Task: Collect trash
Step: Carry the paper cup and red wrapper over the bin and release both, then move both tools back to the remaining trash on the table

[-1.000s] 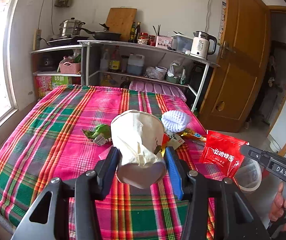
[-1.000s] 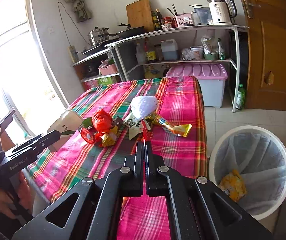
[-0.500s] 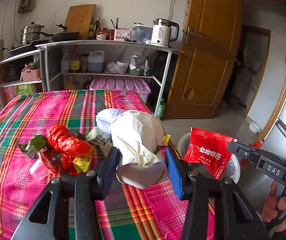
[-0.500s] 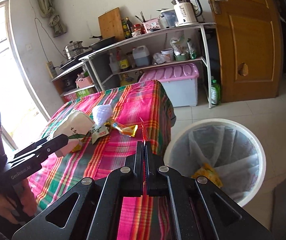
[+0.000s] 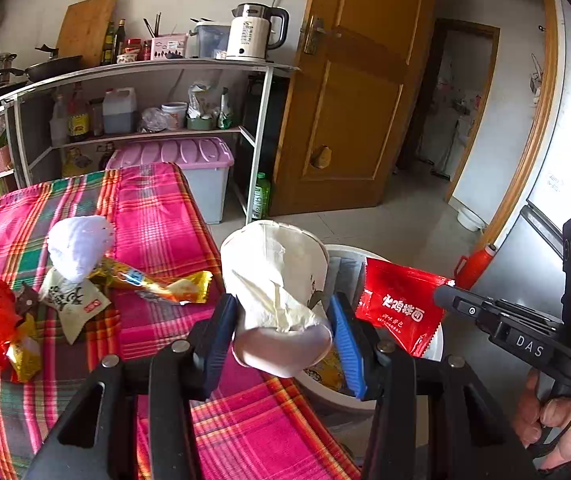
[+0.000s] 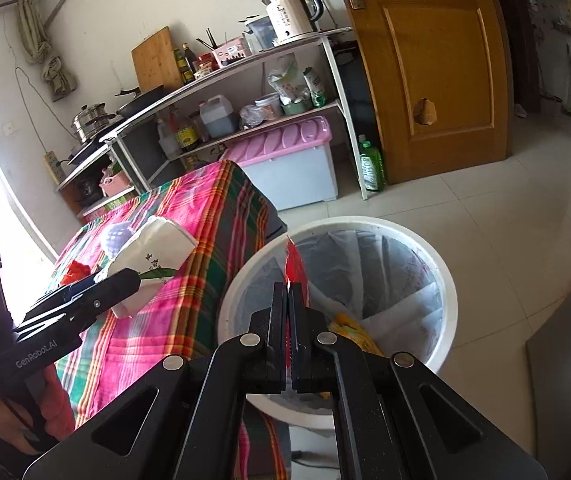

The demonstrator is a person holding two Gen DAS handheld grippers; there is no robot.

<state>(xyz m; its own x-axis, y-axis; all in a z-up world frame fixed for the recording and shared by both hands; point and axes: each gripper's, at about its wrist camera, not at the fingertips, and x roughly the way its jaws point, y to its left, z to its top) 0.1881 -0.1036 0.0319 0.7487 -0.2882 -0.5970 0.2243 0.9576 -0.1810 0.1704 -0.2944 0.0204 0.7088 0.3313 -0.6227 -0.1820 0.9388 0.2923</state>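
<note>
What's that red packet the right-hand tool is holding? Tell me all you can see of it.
The red packet is a flat, glossy plastic sachet with white Chinese lettering and serrated ends. The right gripper pinches one edge with its jaws closed, so it hangs in the air above the white bin, beside the paper cup. It looks crinkled; whether it is sealed is unclear.

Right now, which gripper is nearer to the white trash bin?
Right. The right gripper holds the red sachet over the white trash bin; the left gripper, holding the paper cup, is at the table edge beside it.
</note>
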